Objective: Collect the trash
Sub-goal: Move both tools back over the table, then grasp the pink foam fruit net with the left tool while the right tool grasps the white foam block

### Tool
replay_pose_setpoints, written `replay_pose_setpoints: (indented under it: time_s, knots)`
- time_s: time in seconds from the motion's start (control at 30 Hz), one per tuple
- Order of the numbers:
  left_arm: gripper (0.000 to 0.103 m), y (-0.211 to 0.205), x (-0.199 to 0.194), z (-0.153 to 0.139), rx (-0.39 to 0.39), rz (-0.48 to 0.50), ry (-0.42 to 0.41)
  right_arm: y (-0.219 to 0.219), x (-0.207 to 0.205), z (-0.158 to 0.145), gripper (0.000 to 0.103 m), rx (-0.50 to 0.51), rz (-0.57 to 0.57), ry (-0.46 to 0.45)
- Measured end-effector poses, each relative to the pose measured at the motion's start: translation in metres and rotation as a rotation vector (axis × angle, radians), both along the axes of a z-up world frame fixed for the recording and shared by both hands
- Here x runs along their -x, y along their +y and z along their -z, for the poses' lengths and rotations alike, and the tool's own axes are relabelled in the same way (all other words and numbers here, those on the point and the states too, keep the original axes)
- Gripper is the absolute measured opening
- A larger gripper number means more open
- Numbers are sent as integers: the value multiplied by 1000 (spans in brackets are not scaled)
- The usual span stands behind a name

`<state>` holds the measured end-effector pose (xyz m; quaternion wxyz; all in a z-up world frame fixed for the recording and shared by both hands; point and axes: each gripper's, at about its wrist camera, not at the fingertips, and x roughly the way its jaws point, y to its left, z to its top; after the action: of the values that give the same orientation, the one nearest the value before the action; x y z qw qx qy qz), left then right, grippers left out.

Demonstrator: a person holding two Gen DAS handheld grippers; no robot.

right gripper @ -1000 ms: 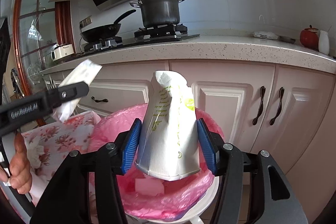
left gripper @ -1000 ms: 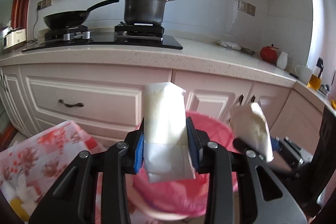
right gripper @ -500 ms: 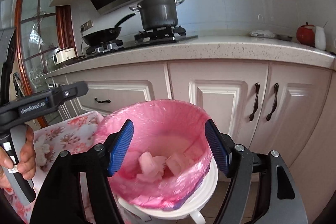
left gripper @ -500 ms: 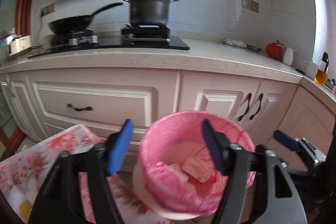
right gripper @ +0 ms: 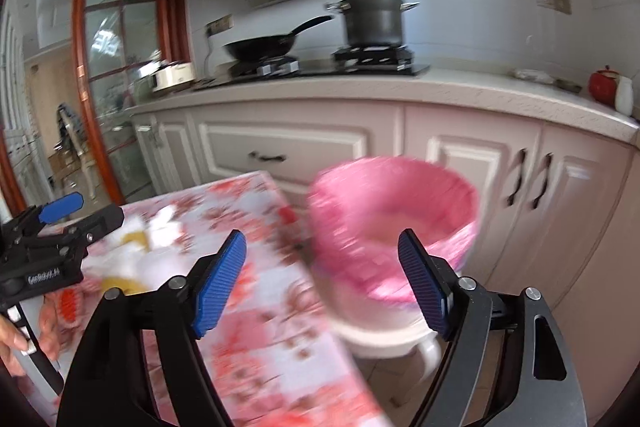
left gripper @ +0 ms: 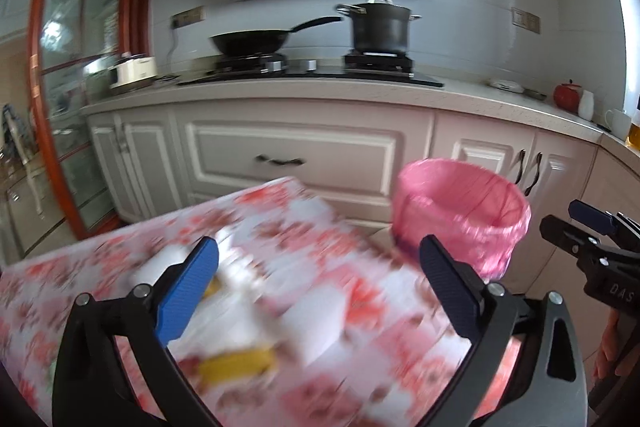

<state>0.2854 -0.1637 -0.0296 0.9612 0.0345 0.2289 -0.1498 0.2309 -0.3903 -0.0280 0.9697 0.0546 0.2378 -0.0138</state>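
My left gripper [left gripper: 318, 287] is open and empty above a table with a floral cloth [left gripper: 100, 275]. Blurred white paper scraps [left gripper: 316, 323] and a yellow scrap [left gripper: 236, 365] lie on the cloth under it. The bin with a pink liner [left gripper: 460, 211] stands on the floor right of the table. My right gripper [right gripper: 322, 285] is open and empty over the table's right edge, beside the bin [right gripper: 392, 203]. The left gripper also shows at the left of the right wrist view [right gripper: 60, 223], above white and yellow scraps [right gripper: 132, 239].
Kitchen cabinets [left gripper: 304, 155] and a counter with a stove, a wok [left gripper: 248, 41] and a pot [left gripper: 380, 27] run behind. A glass door with a red frame [left gripper: 44, 107] is at the left. Cabinet doors [right gripper: 532, 179] stand behind the bin.
Both grippers opened and dropped their paper packets into the bin. Both have since swung left, away from the bin and over the floral table.
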Motion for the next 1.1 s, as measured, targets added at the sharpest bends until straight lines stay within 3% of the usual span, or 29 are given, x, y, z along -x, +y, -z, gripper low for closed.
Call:
replay_pose_setpoints:
  time_s: [0.3, 0.53, 0.73, 1.1]
  knots:
    - [98, 97, 76, 36, -59, -83, 58, 105, 18, 23, 78, -11, -173, 80]
    - [98, 165, 106, 57, -67, -209, 85, 170, 19, 42, 78, 12, -296, 139]
    - [98, 208, 104, 69, -12, -314, 140, 190, 4, 57, 78, 11, -310, 186]
    - [98, 205, 86, 84, -9, -333, 189, 173, -52, 68, 78, 39, -198, 178]
